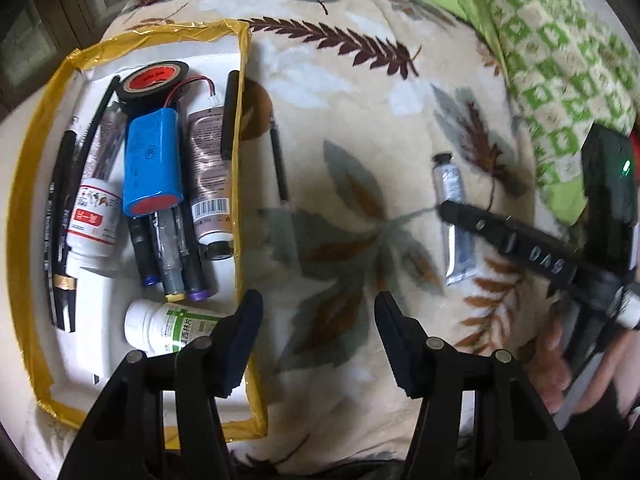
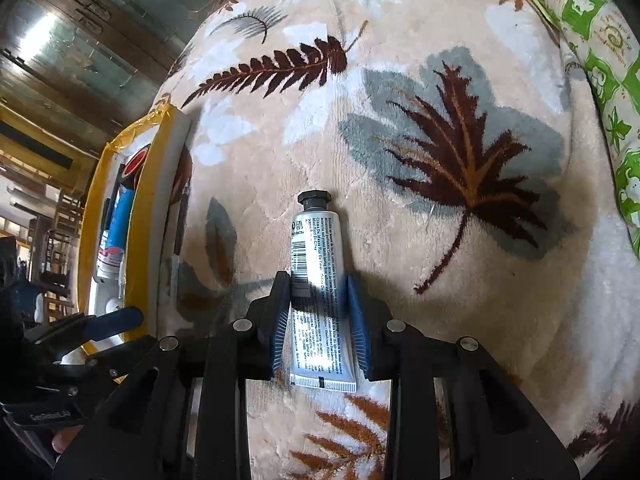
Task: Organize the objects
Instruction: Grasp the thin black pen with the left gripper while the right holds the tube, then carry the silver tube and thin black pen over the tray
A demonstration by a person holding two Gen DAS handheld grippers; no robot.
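My right gripper (image 2: 319, 304) pinches the silver tube (image 2: 316, 248), which lies flat on the leaf-patterned blanket (image 2: 460, 240), cap pointing away from me. My left gripper (image 1: 318, 312) hangs spread over bare blanket, nothing between its jaws, just beside the yellow-edged box (image 1: 242, 120) of bottles, pens and a blue battery (image 1: 152, 164).

Soft daylight, glare on the silver tube (image 2: 318, 280), fisheye-bent edges — dark corners, slight blur

One yellow-taped box (image 1: 36, 184) holds two white pill bottles (image 1: 94, 220), one blue battery pack (image 1: 150, 160), one tape roll (image 1: 154, 76) and three markers (image 1: 172, 256); one silver tube (image 2: 316, 280) lies outside.
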